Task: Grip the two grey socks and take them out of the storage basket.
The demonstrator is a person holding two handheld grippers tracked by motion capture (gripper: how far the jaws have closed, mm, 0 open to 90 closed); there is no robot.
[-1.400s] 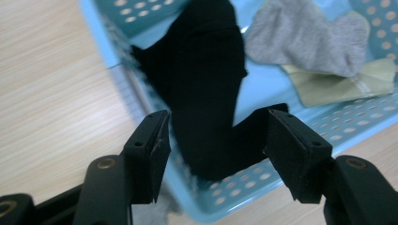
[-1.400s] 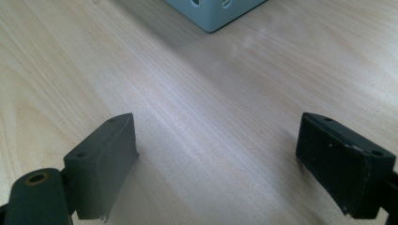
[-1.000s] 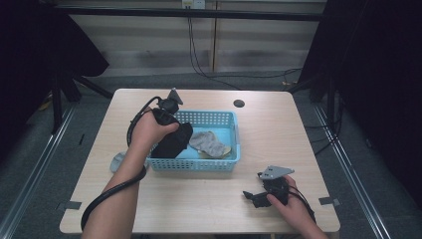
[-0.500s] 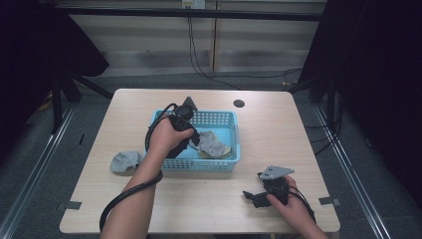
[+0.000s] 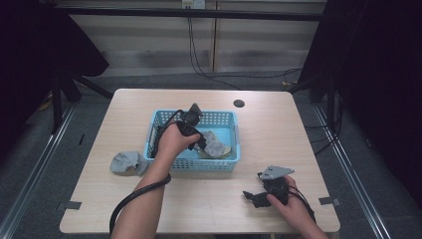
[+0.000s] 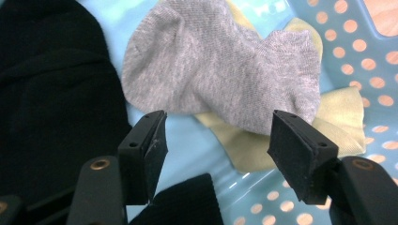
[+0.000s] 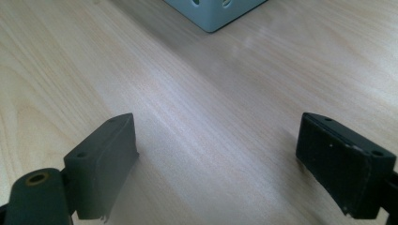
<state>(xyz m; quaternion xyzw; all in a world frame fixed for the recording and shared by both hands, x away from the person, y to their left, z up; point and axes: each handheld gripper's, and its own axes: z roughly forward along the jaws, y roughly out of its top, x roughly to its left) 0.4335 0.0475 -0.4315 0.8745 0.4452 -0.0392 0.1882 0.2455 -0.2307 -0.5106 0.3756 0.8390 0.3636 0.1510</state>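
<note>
A light blue perforated basket (image 5: 225, 119) sits mid-table and holds a grey sock (image 6: 225, 70) lying over a pale yellow cloth (image 6: 342, 122), with black fabric (image 6: 51, 93) beside them. My left gripper (image 6: 216, 145) hangs open inside the basket, its jaws just short of the grey sock (image 5: 214, 143) with nothing between them. Another grey sock (image 5: 125, 162) lies on the table left of the basket. My right gripper (image 7: 220, 164) rests open low over bare wood near the front right (image 5: 256, 196), a corner of the basket (image 7: 211, 11) ahead of it.
The wooden table (image 5: 278, 139) has a round cable hole (image 5: 239, 103) at the back. Dark curtains and stand legs flank it, and cables run along the floor behind.
My left gripper moved right across the basket, away from the black fabric to the grey sock. The sock on the table left of the basket came into view. The right gripper stayed still.
</note>
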